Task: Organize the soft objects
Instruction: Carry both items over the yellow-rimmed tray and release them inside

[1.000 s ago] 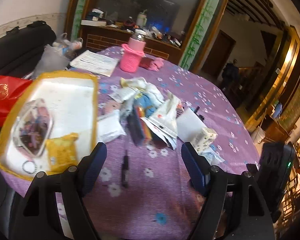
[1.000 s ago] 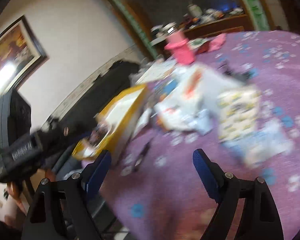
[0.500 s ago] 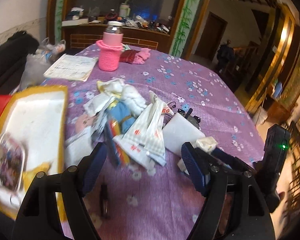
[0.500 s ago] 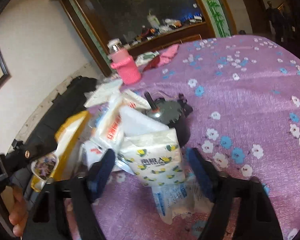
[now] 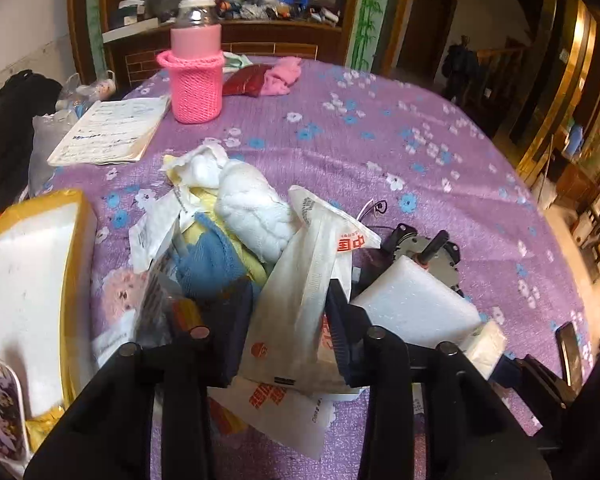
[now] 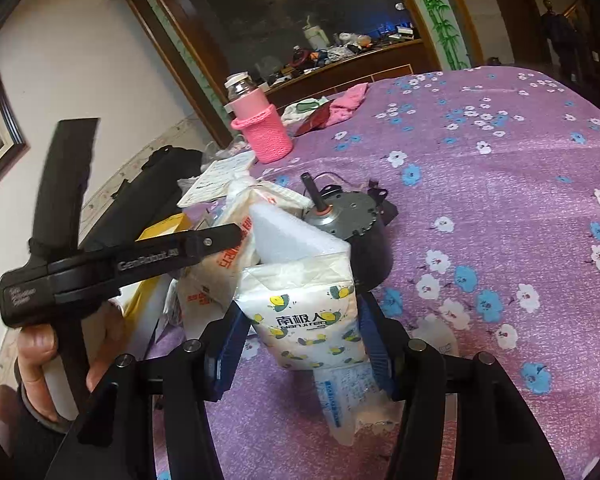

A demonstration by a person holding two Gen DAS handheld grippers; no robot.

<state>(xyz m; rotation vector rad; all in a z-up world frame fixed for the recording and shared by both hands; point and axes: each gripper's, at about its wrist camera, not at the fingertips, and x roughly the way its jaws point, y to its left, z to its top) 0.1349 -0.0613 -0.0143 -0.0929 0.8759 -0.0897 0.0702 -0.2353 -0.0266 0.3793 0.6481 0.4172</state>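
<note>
On the tabletop [image 5: 380, 152] under a purple flowered cloth, the left tool [image 5: 288, 316] is closing its jaws on a white paper pouch with red print [image 5: 296, 300], just left of the white foam block [image 5: 412, 304]. The right tool [image 6: 300, 332] is closing around a white tissue pack with yellow bees [image 6: 312, 308], in front of that block [image 6: 292, 236].

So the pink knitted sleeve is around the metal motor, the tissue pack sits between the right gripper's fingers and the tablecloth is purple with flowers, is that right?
Not quite. The pink knitted sleeve is around the bottle, not the motor; the left wrist view shows it best. The tissue pack does sit between the closing right gripper fingers, on the purple flowered tablecloth.
</note>
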